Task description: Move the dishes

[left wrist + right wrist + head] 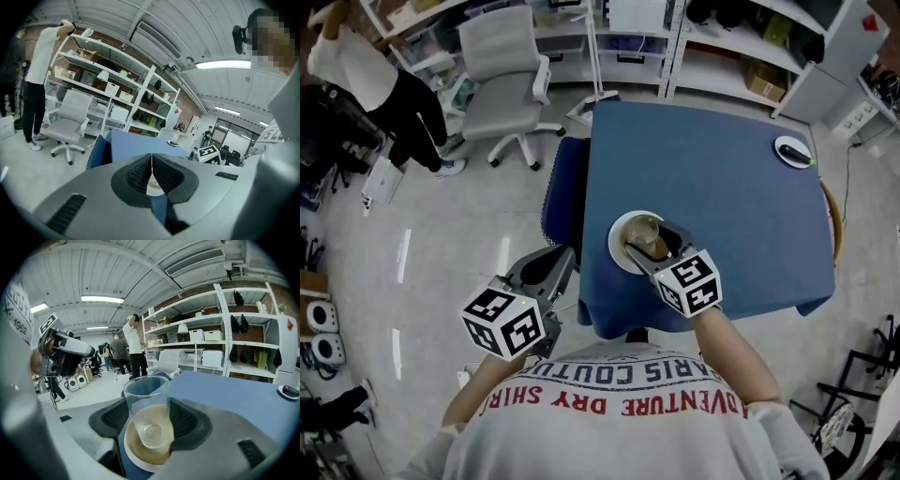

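Note:
A clear drinking glass (pixel 146 411) stands upright on a white plate with a tan inside (pixel 139 454). My right gripper (pixel 149 423) has its jaws shut on the glass, one pad on each side. In the head view the plate (pixel 622 246) lies near the front left corner of the blue table (pixel 722 187), and the right gripper (pixel 656 246) reaches over it onto the glass (pixel 645 236). My left gripper (pixel 555 270) hangs off the table's left edge, shut with nothing in it. Its pads (pixel 140 174) meet, and the plate (pixel 153 188) shows just beyond them.
A small white dish holding a dark object (pixel 793 151) sits at the table's far right corner. A dark blue chair back (pixel 564 187) stands against the table's left side. A grey office chair (pixel 502 75), shelving and a standing person (pixel 370 80) are farther left.

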The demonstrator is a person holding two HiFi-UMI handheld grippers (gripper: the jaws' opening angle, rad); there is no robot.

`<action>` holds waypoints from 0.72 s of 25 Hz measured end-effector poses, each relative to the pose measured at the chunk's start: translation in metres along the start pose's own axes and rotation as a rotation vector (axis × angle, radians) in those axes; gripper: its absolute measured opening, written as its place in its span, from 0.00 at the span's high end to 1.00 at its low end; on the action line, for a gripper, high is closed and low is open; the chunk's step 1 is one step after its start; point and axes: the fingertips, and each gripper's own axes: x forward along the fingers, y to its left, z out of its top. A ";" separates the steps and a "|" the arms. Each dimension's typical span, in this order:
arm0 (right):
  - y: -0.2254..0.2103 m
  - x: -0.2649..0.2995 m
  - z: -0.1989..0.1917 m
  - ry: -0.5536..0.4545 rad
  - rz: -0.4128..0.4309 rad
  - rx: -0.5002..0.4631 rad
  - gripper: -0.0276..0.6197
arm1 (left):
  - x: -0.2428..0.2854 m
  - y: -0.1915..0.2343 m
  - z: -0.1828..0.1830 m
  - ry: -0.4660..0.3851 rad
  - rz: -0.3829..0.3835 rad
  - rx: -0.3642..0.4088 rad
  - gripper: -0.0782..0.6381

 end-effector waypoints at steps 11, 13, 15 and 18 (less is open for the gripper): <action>-0.007 -0.031 0.038 -0.086 -0.034 -0.012 0.53 | 0.007 -0.014 0.003 0.007 -0.039 0.022 0.85; -0.014 -0.039 0.045 -0.103 -0.053 -0.015 0.53 | 0.011 -0.018 0.005 0.008 -0.048 0.027 0.85; -0.021 -0.048 0.049 -0.116 -0.075 -0.012 0.53 | 0.015 -0.022 0.007 0.008 -0.061 0.031 0.85; -0.032 -0.062 0.054 -0.131 -0.113 -0.006 0.53 | 0.021 -0.028 0.011 0.006 -0.084 0.042 0.85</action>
